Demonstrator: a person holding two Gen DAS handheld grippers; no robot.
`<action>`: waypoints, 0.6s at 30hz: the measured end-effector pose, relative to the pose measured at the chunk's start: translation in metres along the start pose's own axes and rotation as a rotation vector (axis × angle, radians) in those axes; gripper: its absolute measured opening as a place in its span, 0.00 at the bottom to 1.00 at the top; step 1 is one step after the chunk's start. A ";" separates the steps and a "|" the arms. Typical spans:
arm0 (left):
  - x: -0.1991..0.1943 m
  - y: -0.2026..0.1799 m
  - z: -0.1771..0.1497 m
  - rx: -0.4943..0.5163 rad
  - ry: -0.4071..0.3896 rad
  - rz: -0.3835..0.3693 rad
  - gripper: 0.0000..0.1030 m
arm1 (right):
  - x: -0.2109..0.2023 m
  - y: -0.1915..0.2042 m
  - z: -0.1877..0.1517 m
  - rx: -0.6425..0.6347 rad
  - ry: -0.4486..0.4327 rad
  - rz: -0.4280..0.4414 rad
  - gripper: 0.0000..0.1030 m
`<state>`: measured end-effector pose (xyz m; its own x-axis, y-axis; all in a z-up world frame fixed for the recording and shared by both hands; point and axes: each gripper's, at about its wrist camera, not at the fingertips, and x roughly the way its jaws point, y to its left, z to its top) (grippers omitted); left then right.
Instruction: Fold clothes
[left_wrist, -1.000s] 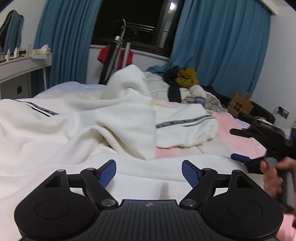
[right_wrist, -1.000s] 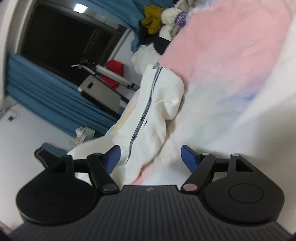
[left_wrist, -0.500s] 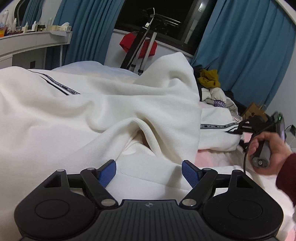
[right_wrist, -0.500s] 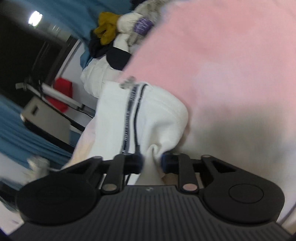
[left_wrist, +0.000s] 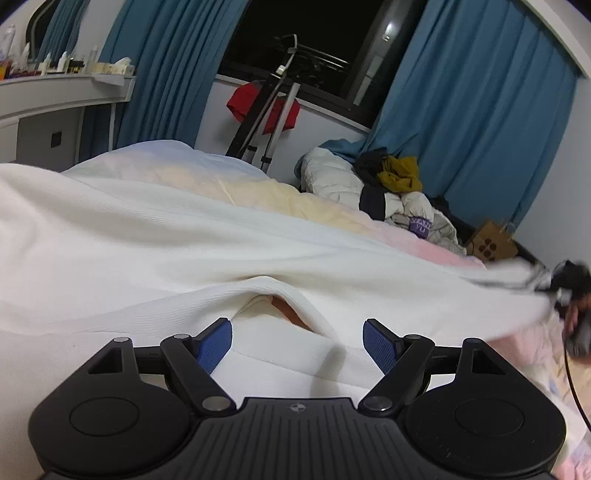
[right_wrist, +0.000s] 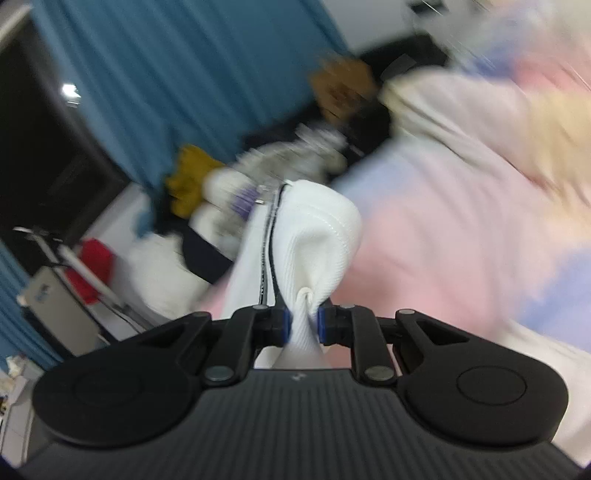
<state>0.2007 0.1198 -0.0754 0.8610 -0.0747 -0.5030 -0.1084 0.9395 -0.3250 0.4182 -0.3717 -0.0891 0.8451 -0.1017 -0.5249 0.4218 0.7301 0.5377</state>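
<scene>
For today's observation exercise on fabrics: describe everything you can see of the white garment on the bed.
The white garment is a soft, finely ribbed knit with a dark striped band along one sleeve. It lies spread and rumpled over the pastel bedcover, a fold gaping open before the left claw, which is open. The right claw pinches the sleeve end, pulling it taut sideways.

A wide bed covered in a pastel sheet of pink, yellow and pale blue patches (left_wrist: 325, 206) carries a large white ribbed-knit garment (left_wrist: 147, 251) spread across its near part. At the far edge lies a heap of clothes: a white puffy jacket (left_wrist: 332, 177), dark items, and a mustard-yellow cloth (left_wrist: 400, 173).
</scene>
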 end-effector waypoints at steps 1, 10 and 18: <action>0.001 -0.002 -0.001 0.008 0.003 -0.001 0.77 | 0.006 -0.020 -0.006 0.031 0.040 -0.025 0.17; 0.012 -0.008 -0.009 0.034 0.025 -0.013 0.77 | 0.008 -0.092 -0.036 0.161 0.155 0.020 0.38; 0.015 -0.011 -0.012 0.023 0.053 -0.025 0.77 | -0.062 -0.120 -0.028 0.105 0.181 0.091 0.47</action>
<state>0.2084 0.1046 -0.0894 0.8355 -0.1156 -0.5372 -0.0747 0.9446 -0.3196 0.3059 -0.4342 -0.1394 0.8123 0.0914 -0.5760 0.3863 0.6555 0.6489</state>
